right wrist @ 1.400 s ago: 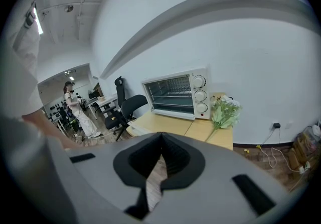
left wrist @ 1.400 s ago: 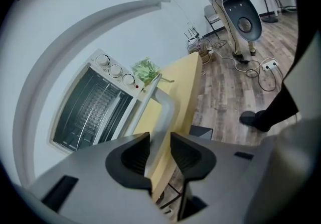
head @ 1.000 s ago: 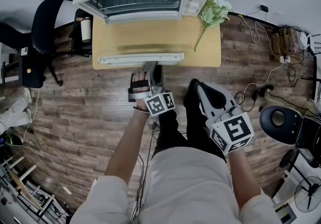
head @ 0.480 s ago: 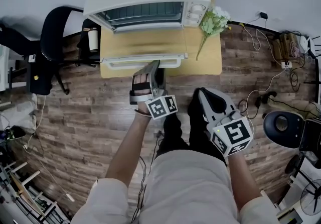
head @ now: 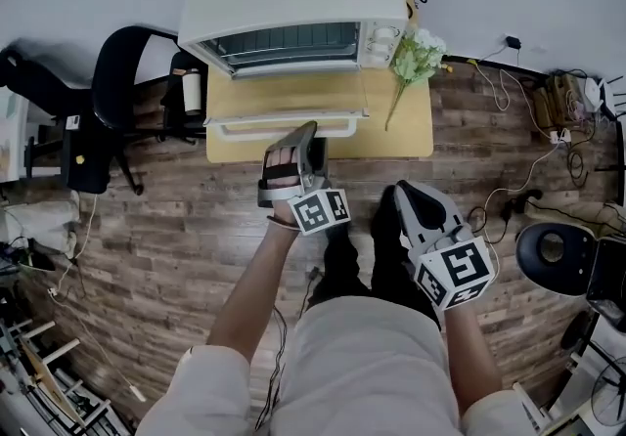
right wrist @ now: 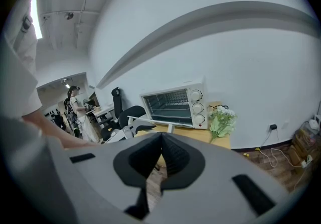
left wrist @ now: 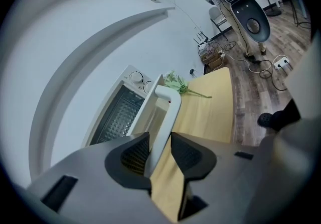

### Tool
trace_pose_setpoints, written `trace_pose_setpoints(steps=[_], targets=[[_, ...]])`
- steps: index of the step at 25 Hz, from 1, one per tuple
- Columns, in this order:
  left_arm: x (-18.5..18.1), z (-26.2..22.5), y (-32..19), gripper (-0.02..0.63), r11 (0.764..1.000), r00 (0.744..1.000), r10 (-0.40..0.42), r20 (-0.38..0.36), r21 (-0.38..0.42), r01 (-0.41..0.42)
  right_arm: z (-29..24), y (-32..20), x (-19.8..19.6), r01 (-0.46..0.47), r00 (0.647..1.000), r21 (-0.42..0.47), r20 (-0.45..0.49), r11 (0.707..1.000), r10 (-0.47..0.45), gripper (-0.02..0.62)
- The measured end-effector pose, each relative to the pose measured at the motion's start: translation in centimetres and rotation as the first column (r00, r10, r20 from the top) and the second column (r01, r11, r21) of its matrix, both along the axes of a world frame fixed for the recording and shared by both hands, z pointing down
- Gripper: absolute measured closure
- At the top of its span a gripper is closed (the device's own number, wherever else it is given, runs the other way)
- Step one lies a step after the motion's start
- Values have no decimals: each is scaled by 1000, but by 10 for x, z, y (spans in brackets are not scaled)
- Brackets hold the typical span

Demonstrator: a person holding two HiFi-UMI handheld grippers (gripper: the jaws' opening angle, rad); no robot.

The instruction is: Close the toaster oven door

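door [left wrist: 148, 102] has lifted partway; left gripper [left wrist: 160, 142] fingers clamp its white handle [left wrist: 168, 111], right gripper [right wrist: 161, 142] fingers closed, empty.

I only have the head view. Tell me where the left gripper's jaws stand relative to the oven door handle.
Observer: In the left gripper view, the white door handle runs between the jaws of the left gripper, and both pads look pressed against it.
Operator: Now report the right gripper.
Observer: In the right gripper view, the right gripper has its jaws together with nothing between them.
Operator: Tell me who else is around.
Observer: The right gripper view shows a person standing in the far background, left of the toaster oven.
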State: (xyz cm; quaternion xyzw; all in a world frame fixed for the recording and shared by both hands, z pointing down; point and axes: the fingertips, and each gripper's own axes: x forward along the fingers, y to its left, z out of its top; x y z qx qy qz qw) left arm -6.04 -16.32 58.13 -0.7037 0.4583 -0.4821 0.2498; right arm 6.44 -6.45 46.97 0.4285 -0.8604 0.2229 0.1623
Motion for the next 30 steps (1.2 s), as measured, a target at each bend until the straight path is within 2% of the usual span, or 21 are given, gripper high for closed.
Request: trace_pose_setpoints(steps=[17,30], targets=[[-5,-47,-28,468,999,1000,-10,-3,51,10,-26,-6,2,-25,999,43,24,999,24,597],[-4,-68,-54,468,999,1000,-9,2,48,9,-44,-16,12,-59,998,78,38,995,56,597]])
